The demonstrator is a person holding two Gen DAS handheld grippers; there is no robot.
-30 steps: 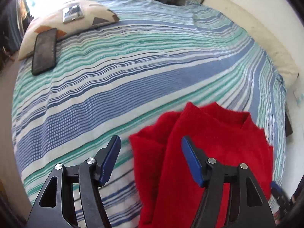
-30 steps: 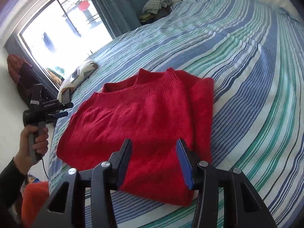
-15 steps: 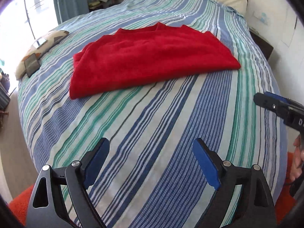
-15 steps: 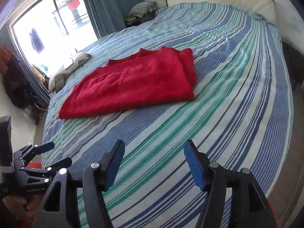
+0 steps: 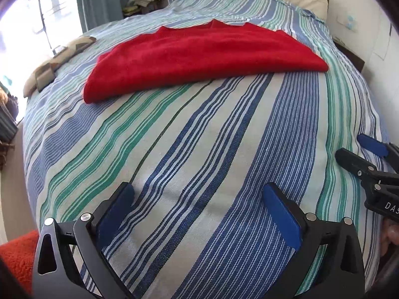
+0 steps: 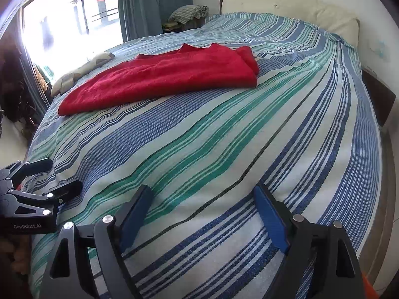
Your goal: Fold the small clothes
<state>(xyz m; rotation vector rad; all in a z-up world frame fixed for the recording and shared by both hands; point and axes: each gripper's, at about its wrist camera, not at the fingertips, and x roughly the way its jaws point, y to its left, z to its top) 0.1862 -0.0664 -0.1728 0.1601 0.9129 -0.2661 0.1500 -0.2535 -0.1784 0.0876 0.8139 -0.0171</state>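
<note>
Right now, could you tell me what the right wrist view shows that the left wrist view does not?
Only the right wrist view shows the open left gripper from the side, at the near edge of the striped bedspread, and the doubled layers at the right end of the red sweater. Only the left wrist view shows the open right gripper from the side, and an orange rug. Both share the folded sweater lying untouched, the patterned pillow and the curtain.

A bed [image 5: 199, 149] in a blue, green and white striped cover is filling the room. A folded red sweater [image 5: 199, 54] is lying flat on it, well ahead of both sets of jaws, and a patterned cushion [image 5: 57, 62] is sitting beyond them to the left.
</note>
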